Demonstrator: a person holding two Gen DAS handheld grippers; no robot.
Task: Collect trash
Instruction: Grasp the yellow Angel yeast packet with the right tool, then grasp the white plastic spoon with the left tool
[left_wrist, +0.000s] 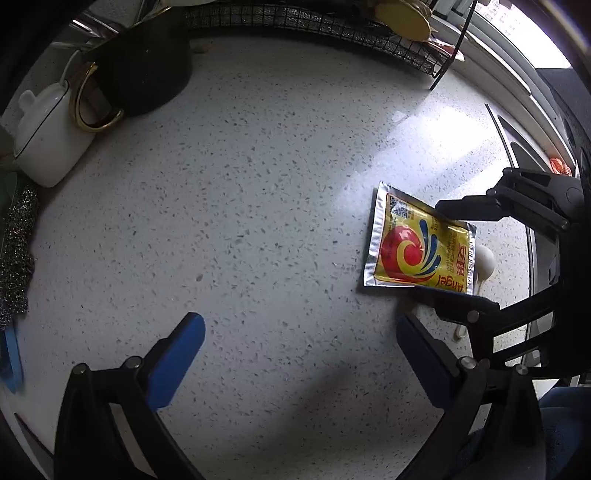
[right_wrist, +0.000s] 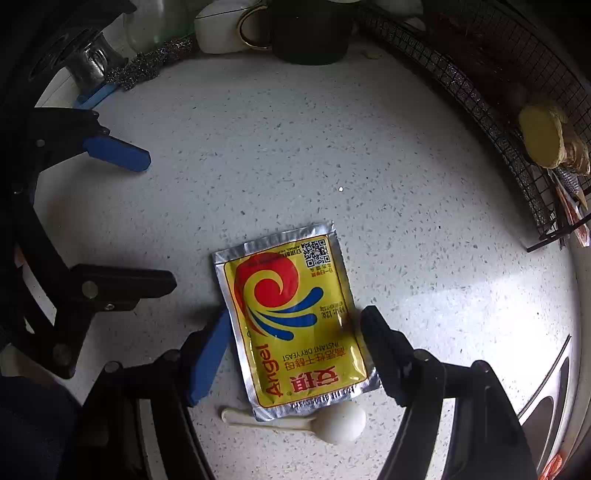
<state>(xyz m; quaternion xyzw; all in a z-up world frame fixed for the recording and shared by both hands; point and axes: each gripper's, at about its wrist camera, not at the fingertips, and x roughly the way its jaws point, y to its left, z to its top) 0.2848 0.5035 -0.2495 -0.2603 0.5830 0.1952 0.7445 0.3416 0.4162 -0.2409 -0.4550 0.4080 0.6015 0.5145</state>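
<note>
A yellow and silver Angel yeast packet (right_wrist: 291, 317) lies flat on the speckled counter (right_wrist: 332, 147). My right gripper (right_wrist: 295, 325) is open with its fingers on either side of the packet, low over it. The packet also shows in the left wrist view (left_wrist: 417, 243), with the right gripper's fingers (left_wrist: 465, 210) around it. My left gripper (left_wrist: 301, 332) is open and empty above bare counter, to the left of the packet. A small white plastic spoon (right_wrist: 332, 421) lies just under the packet's near edge.
A white teapot (left_wrist: 48, 133), a black mug with gold handle (left_wrist: 144, 74) and a steel scourer (left_wrist: 18, 251) stand at the back left. A black wire basket (right_wrist: 517, 122) holding ginger (right_wrist: 543, 136) stands at the right. A stove edge (right_wrist: 554, 398) lies at the near right.
</note>
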